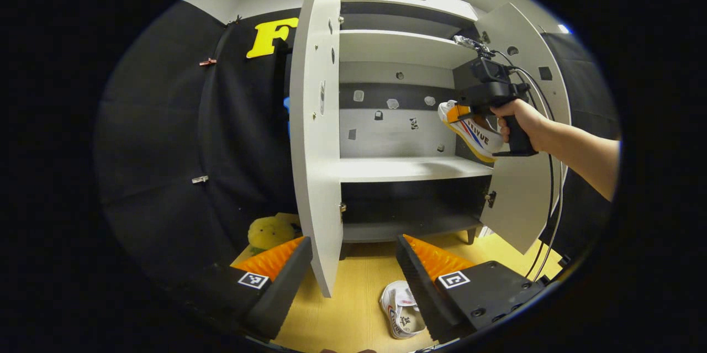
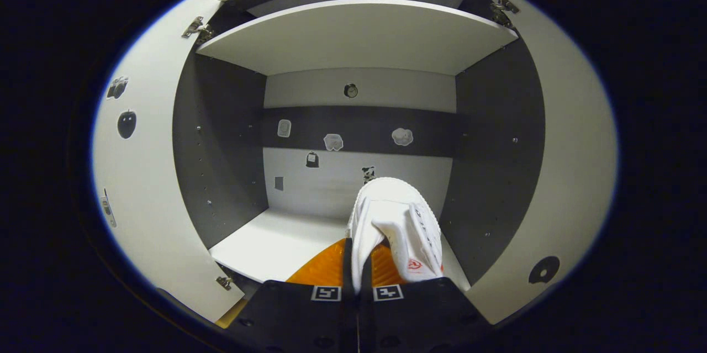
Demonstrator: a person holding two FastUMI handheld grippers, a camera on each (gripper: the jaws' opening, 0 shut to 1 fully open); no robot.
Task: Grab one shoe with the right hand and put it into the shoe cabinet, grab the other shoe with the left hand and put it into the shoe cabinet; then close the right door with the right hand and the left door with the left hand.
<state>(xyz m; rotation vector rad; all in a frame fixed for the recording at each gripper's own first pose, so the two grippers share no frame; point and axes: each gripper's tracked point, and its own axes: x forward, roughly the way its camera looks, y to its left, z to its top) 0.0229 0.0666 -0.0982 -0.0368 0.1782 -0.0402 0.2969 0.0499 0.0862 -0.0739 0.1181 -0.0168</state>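
Observation:
A white sneaker [image 2: 395,226] is pinched between the fingers of my right gripper [image 2: 359,264], toe pointing into the shoe cabinet over its middle shelf [image 2: 276,242]. In the left gripper view that same shoe [image 1: 475,132] hangs at the cabinet's right side, with a hand holding the right gripper [image 1: 461,112]. The second white shoe [image 1: 402,310] lies on the wooden floor, just in front of my left gripper [image 1: 353,262], which is open with nothing between its fingers. Both cabinet doors, the left door [image 1: 316,121] and the right door [image 1: 525,137], stand wide open.
A yellow plush toy [image 1: 270,231] sits on the floor left of the cabinet, behind the left door. A cable [image 1: 552,187] hangs from the right gripper down past the right door. Small stickers dot the cabinet's back wall [image 2: 353,143].

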